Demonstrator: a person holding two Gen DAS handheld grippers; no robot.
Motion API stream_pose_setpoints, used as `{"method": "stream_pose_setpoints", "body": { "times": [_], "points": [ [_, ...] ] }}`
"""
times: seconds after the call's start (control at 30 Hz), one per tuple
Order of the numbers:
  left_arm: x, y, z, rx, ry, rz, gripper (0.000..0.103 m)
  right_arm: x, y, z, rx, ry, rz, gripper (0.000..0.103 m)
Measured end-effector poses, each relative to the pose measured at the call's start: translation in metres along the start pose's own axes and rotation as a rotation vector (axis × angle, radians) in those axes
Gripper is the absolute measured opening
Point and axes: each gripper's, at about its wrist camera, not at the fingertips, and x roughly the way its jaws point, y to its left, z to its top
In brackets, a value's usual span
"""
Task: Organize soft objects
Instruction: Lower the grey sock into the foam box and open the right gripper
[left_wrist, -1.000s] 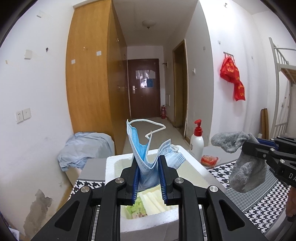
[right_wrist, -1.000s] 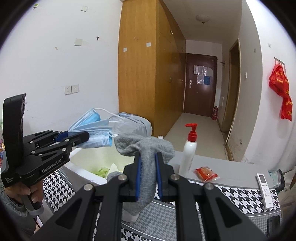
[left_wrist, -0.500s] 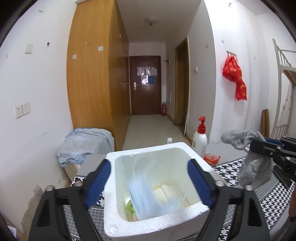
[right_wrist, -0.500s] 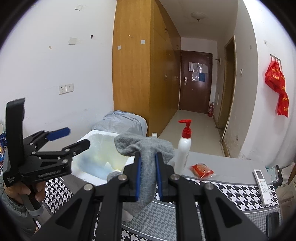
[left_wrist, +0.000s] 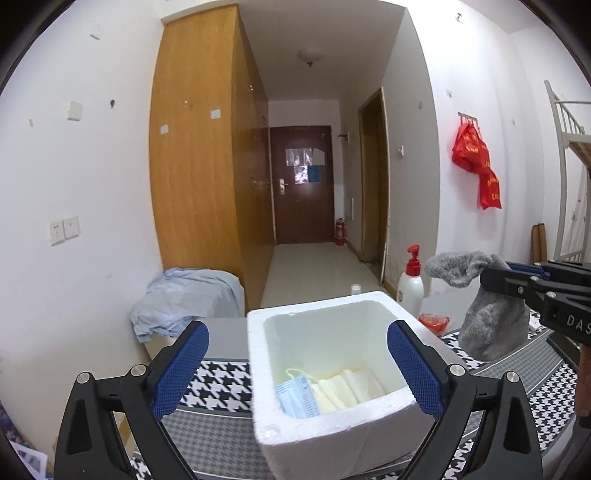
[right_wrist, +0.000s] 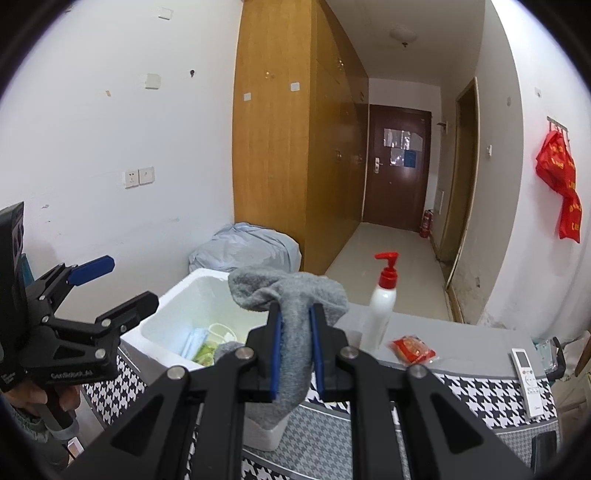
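So on the houndstooth tablecloth (left_wrist: 225, 373) sits the white foam box (left_wrist: 332, 435), and the blue face mask (left_wrist: 297, 395) that was pinched in the left gripper (left_wrist: 297, 365) a second ago is now lying inside it beside some pale folded stuff, so that's one soft item sorted. The left gripper's jaws are opening, nearly at full spread with nothing between them, straddling the box's near edge. A bit further back, the right gripper (right_wrist: 295, 347) is clamped tight on the grey sock (right_wrist: 291, 325), hanging just right of the box, probably next in.
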Motion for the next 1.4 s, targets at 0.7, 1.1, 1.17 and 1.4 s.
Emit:
{"method": "stream_pose_setpoints", "body": {
  "times": [0.7,1.1,1.17,1.4],
  "points": [
    [-0.017,0.033,-0.013,-0.034,0.009,0.103,0.102,0.021,0.026,0.010,-0.019,0.006,0.059,0.018],
    [-0.040,0.051,-0.021,-0.064,-0.002,0.139,0.102,0.038,0.045,0.019,-0.030,0.022,0.108,0.018],
    [-0.043,0.054,-0.022,-0.073,-0.002,0.142,0.102,0.043,0.047,0.020,-0.035,0.032,0.107,0.018],
    [-0.050,0.062,-0.025,-0.088,-0.002,0.159,0.102,0.062,0.052,0.020,-0.039,0.066,0.089,0.031]
  ]
}}
